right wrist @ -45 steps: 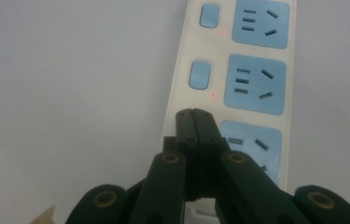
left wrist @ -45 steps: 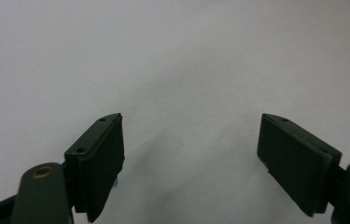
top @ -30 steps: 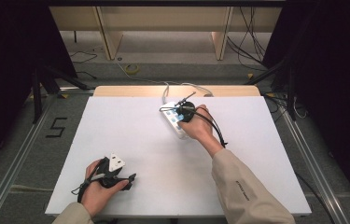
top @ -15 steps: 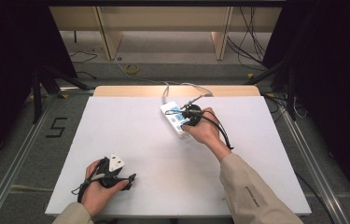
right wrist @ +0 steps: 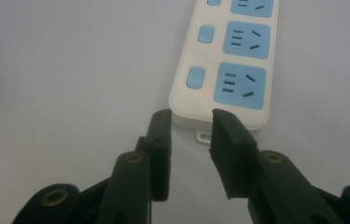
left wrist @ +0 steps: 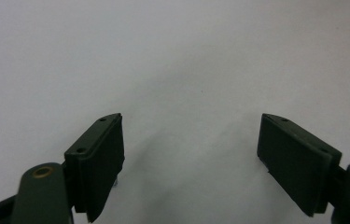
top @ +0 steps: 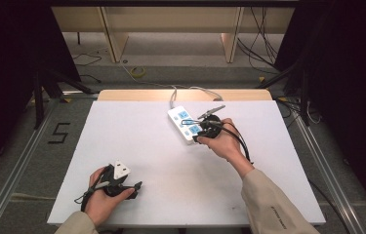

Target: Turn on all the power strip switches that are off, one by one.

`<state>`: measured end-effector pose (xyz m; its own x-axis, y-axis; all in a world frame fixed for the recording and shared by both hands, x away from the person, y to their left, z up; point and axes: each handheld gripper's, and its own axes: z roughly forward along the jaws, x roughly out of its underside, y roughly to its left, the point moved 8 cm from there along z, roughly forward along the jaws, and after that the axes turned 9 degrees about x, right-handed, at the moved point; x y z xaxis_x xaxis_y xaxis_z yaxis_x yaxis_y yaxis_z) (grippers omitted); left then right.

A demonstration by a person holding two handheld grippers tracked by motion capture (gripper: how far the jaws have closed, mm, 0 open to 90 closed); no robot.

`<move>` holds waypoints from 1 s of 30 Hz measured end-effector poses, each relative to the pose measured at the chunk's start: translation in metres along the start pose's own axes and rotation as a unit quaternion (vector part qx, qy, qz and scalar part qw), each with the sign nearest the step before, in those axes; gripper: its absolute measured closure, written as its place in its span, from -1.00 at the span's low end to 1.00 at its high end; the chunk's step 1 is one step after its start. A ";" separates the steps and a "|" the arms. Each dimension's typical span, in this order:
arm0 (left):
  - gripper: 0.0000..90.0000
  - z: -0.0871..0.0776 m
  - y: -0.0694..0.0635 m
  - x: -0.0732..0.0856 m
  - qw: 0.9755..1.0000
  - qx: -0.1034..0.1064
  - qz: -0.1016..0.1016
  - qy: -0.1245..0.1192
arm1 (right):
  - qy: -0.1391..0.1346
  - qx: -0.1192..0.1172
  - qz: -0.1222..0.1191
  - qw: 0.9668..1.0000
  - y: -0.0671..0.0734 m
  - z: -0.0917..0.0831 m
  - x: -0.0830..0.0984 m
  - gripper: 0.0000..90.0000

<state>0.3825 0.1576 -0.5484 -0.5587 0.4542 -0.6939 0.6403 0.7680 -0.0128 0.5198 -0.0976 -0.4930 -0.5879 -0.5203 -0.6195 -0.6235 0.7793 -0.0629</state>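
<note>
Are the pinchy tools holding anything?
No. The left tool is wide open over bare table. The right tool is partly open, its tips at the power strip's end, gripping nothing.

Power strip (right wrist: 226, 70): smooth, slightly glossy white plastic with blue socket faces. Table (top: 146, 146): matt white top, pale wood far edge. Gripper (right wrist: 189, 154) jaws: matt black.

Apparently a black "5" on the floor (top: 59, 132).
</note>
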 end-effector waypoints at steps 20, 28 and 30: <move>-0.49 -0.001 0.001 0.000 1.000 -0.004 -0.002 -0.004 | -0.039 0.002 0.005 0.999 0.000 -0.031 0.051 0.32; -0.50 -0.002 0.002 -0.001 1.000 -0.006 -0.002 -0.003 | -0.053 0.003 0.006 0.999 0.003 -0.042 0.076 0.31; -0.49 -0.002 0.002 -0.001 1.000 -0.006 0.000 -0.003 | -0.053 0.003 0.007 0.999 0.003 -0.045 0.081 0.31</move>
<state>0.3830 0.1595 -0.5464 -0.5555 0.4513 -0.6984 0.6338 0.7735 -0.0044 0.4474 -0.1533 -0.5086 -0.5392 -0.4690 -0.6995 -0.6122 0.7887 -0.0569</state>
